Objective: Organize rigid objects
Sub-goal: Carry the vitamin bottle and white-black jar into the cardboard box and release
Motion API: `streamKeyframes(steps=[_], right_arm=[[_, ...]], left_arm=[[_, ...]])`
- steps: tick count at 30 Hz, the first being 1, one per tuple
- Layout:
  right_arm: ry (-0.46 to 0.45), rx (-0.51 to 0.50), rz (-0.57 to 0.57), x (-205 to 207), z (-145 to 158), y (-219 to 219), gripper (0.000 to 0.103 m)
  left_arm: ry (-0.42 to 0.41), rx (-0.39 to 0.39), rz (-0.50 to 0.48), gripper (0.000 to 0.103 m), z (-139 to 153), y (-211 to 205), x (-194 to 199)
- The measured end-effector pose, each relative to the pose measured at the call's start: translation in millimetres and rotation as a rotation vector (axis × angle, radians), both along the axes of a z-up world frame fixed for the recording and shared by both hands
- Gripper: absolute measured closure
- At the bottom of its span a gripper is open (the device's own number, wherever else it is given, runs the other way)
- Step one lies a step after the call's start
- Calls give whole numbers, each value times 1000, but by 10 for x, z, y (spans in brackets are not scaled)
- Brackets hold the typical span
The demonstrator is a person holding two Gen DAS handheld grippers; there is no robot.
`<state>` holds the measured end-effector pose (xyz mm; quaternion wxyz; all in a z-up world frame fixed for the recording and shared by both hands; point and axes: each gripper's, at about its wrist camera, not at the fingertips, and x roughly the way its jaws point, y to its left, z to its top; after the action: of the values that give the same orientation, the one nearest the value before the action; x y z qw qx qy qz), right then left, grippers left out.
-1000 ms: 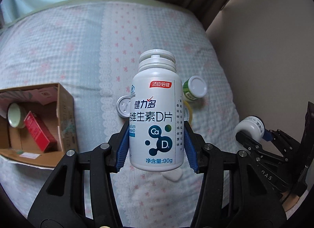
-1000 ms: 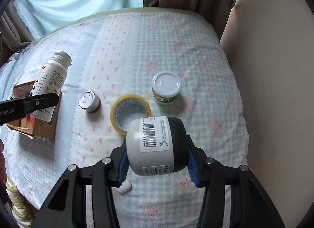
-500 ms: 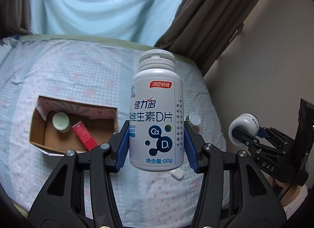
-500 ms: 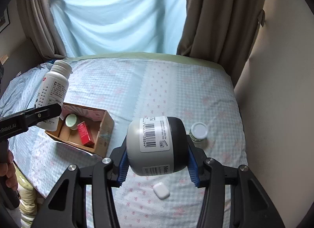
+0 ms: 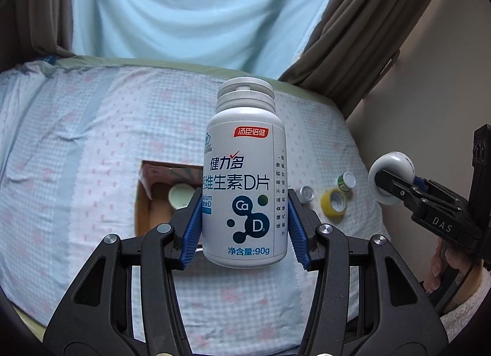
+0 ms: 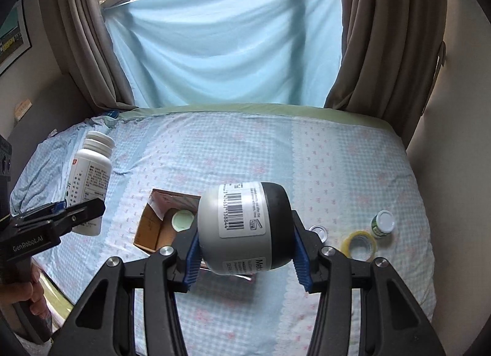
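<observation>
Your left gripper (image 5: 245, 230) is clamped on a white vitamin D bottle (image 5: 245, 184), its blue pads (image 5: 192, 233) pressed against the bottle's lower sides. The bottle stands upright between them, cap up and label facing the camera, held in the air above the bed (image 5: 92, 147). From the right wrist view the same bottle (image 6: 90, 184) appears off to the left, gripped low on its body and leaning slightly.

Your right gripper (image 6: 245, 245) is pinching a grey and black container (image 6: 244, 227) with a barcode label, tipped a little to one side. Both blue pads (image 6: 302, 259) bear on its flanks. In the left wrist view only its white round end (image 5: 391, 176) shows, out to the right.

Take the open cardboard box (image 6: 153, 227) on the bed as your landmark. Inside it lies a pale green round lid or jar (image 6: 182, 221); the rest of its contents are hidden behind what you hold. Both held items hang above the bed near the box, the bottle on its left side and the container in front of its right side. To the right of the box, on the checked bedspread, sit a small white-capped jar (image 6: 318, 231), then a roll of yellow tape (image 6: 359, 245), then a green bottle with a white cap (image 6: 383, 223) just beyond the tape.
</observation>
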<state>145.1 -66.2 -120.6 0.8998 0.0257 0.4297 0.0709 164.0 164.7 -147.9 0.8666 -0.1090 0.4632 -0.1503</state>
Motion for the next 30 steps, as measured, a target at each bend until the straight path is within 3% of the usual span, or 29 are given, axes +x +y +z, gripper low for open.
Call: streamKeyframes(steps=[10,17,30], right_arm=[[128,33,-29,461,-594,710,57],[243,21,-44,819,-1165,857,57],[415,-32,-74,1339,-2300,739,57]], left_arm=[[127,10,-17,56,-727,621,439],[231,14,-65,56,-1383,559,765],[382,70,-121,56,-2436,294,1165]])
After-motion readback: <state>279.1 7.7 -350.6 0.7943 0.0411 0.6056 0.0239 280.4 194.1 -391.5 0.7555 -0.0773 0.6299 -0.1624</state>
